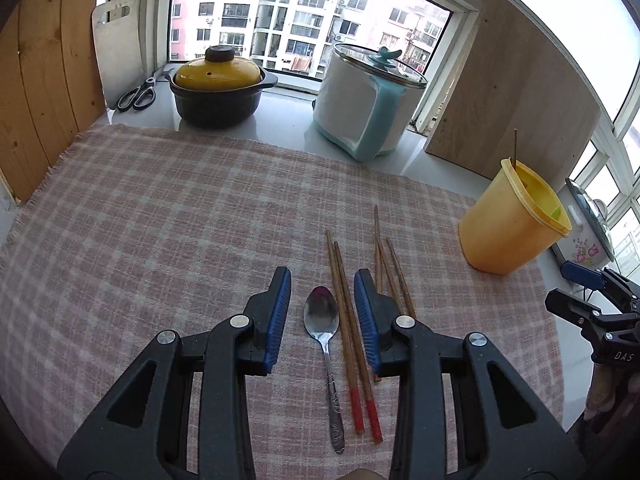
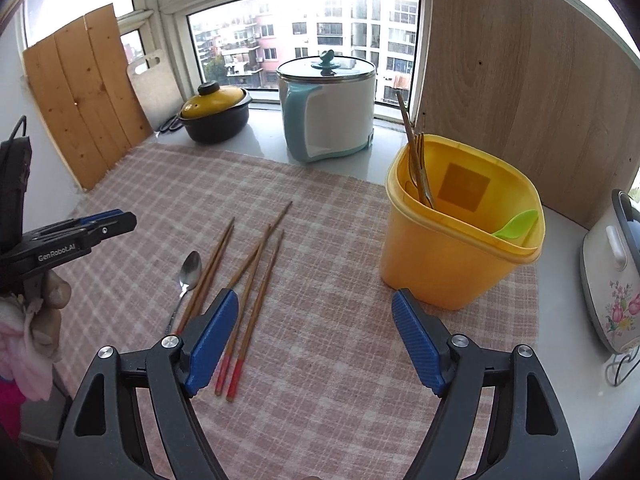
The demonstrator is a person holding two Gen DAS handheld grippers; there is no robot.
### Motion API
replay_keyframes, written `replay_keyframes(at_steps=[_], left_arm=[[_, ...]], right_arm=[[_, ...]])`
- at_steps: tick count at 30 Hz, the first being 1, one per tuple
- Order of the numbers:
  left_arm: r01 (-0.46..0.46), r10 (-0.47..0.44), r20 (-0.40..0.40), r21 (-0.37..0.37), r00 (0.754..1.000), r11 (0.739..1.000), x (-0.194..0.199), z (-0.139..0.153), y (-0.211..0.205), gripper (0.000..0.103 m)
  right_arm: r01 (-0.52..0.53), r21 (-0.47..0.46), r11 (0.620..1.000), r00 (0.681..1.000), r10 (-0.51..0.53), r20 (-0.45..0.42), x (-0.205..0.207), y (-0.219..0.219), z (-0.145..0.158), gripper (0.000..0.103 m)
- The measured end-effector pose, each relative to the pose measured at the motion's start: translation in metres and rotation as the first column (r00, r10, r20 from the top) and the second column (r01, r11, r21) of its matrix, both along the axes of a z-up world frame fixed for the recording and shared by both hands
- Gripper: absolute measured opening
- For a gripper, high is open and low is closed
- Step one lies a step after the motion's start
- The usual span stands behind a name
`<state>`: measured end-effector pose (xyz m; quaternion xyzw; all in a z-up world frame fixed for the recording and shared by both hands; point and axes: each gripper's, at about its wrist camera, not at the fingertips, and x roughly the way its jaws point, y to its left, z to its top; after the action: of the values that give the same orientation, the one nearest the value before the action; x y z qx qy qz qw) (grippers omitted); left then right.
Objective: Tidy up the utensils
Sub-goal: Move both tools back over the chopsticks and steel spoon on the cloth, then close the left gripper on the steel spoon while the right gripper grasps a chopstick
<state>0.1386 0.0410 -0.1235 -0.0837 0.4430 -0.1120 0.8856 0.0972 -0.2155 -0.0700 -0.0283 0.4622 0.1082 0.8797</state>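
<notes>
Utensils on a checked cloth (image 1: 160, 208) over the counter (image 1: 280, 120). In my left wrist view a steel spoon (image 1: 322, 322) with an embossed handle lies bowl-up at lower centre, just beside a pair of brown chopsticks (image 1: 347, 332) with red ends. Both lie in the gap of my left hand-held gripper (image 1: 322, 280), whose blue pads (image 1: 280, 312) stand apart and touch neither. A second pair (image 2: 256, 280) lies to the right, partly behind the right pad; in the right wrist view it sits left of centre, red ends toward me.

My right hand-held gripper (image 2: 316, 302) is spread wide with only bare cloth between its pads.

The yellow tub (image 2: 460, 256), right of centre in the right view, stands upright on the cloth's edge. It holds a fork (image 2: 420, 160) and one chopstick (image 2: 405, 116) leaning against its left wall, and a green spoon (image 2: 516, 224) resting on its right rim.

At the window, a dark pot with a yellow lid (image 1: 219, 74) and a white-and-teal cooker (image 1: 368, 104), both lidded; contents not visible.
</notes>
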Motion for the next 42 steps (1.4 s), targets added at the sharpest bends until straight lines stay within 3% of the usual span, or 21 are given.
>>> replay_keyframes(at_steps=[12,26,42], left_arm=[[0.059,-0.056,-0.119,0.021,0.991,0.998,0.003,-0.055,0.002,0.032],[0.159,-0.153,-0.155,0.031,0.976,0.987,0.03,-0.079,-0.013,0.032],[0.227,-0.211,-0.143,0.103,0.967,0.968,0.04,-0.093,-0.027,0.032]], right_arm=[[0.016,0.044,0.999,0.985,-0.008,-0.17,0.027,0.018,-0.048,0.078],[0.012,0.012,1.0,0.957,-0.007,-0.29,0.053,0.043,-0.086,0.044],[0.022,-0.001,1.0,0.941,-0.021,-0.338,0.078,0.055,-0.104,0.031]])
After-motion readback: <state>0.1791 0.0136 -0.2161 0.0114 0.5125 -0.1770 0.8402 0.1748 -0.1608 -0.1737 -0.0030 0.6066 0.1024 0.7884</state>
